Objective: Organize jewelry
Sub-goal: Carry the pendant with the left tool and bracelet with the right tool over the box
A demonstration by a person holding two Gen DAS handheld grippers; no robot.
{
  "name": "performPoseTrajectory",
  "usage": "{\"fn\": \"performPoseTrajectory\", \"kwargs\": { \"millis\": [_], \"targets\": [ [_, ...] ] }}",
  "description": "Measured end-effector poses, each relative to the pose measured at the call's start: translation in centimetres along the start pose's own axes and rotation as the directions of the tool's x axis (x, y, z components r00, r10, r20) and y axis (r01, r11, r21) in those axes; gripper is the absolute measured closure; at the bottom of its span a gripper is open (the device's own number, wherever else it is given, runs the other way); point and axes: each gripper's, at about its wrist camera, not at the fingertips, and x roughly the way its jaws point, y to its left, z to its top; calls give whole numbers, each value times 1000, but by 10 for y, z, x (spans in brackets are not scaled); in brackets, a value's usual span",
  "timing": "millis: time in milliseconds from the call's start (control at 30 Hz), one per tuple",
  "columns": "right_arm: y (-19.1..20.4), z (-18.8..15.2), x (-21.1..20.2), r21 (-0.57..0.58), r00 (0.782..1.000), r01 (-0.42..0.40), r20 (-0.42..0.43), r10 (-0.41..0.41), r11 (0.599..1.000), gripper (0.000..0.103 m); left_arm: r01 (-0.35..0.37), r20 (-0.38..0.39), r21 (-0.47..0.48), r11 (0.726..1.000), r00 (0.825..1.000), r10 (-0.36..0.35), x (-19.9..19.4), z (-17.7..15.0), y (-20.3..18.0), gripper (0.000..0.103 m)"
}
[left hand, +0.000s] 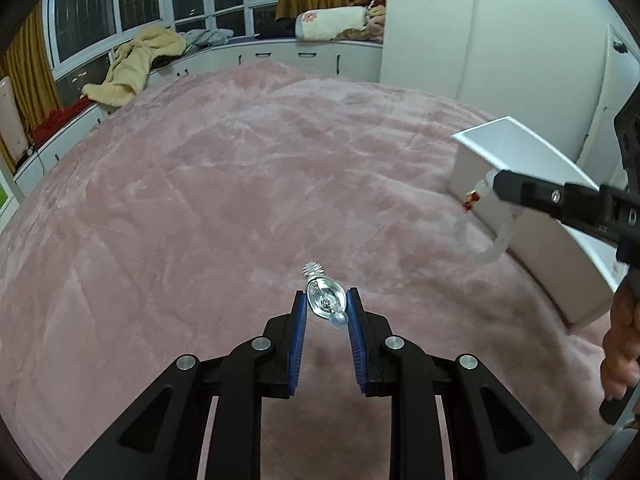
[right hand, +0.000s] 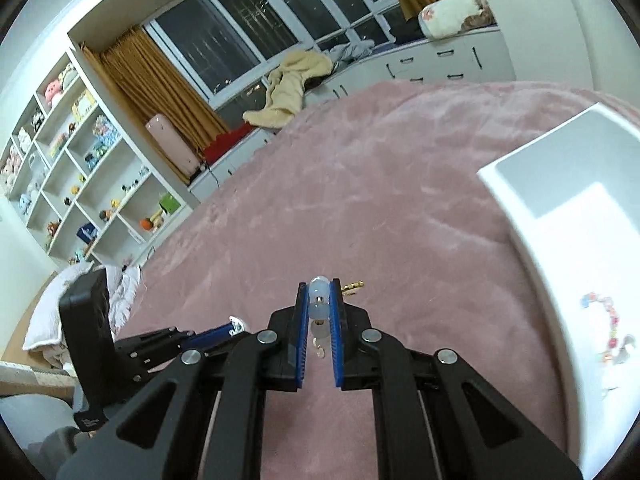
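My left gripper (left hand: 327,300) is shut on a silver brooch (left hand: 325,300) with a clear oval stone, held above the pink blanket (left hand: 224,184). My right gripper (right hand: 319,294) is shut on a pale bead bracelet (right hand: 319,300); its gold charm sticks out past the right finger. From the left wrist view the bracelet (left hand: 494,248) hangs in a loop with small red beads beside the white box (left hand: 520,148), under the right gripper (left hand: 498,184). The white box (right hand: 532,216) lies open to the right and holds a colourful bead bracelet (right hand: 608,320). The left gripper (right hand: 234,326) shows low at the left.
The bed's pink blanket fills both views. A cream robe (left hand: 132,68) lies on the window bench behind. White shelves (right hand: 76,168) with toys stand at the left. A white quilt (right hand: 80,300) lies off the bed's left edge. A person's hand (left hand: 622,344) holds the right gripper.
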Motion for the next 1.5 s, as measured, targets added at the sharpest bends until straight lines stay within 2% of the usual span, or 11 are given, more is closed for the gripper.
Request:
{"fn": "performPoseTrajectory", "kwargs": {
  "millis": [367, 900, 1200, 1500],
  "targets": [
    [-24, 28, -97, 17, 988, 108, 112, -110, 994, 93, 77, 67, 65, 995, 994, -82, -34, 25, -52, 78],
    [-96, 19, -204, 114, 953, 222, 186, -240, 968, 93, 197, 91, 209, 958, 971, -220, -43, 63, -184, 78],
    [-129, 4, -219, 151, 948, 244, 172, -268, 958, 93, 242, 54, 258, 935, 963, -264, -21, 69, -246, 78],
    [-162, -9, -209, 184, 951, 257, 128, -282, 949, 93, 268, 1, 276, 923, 960, -279, 10, 66, -277, 78]
  ]
}}
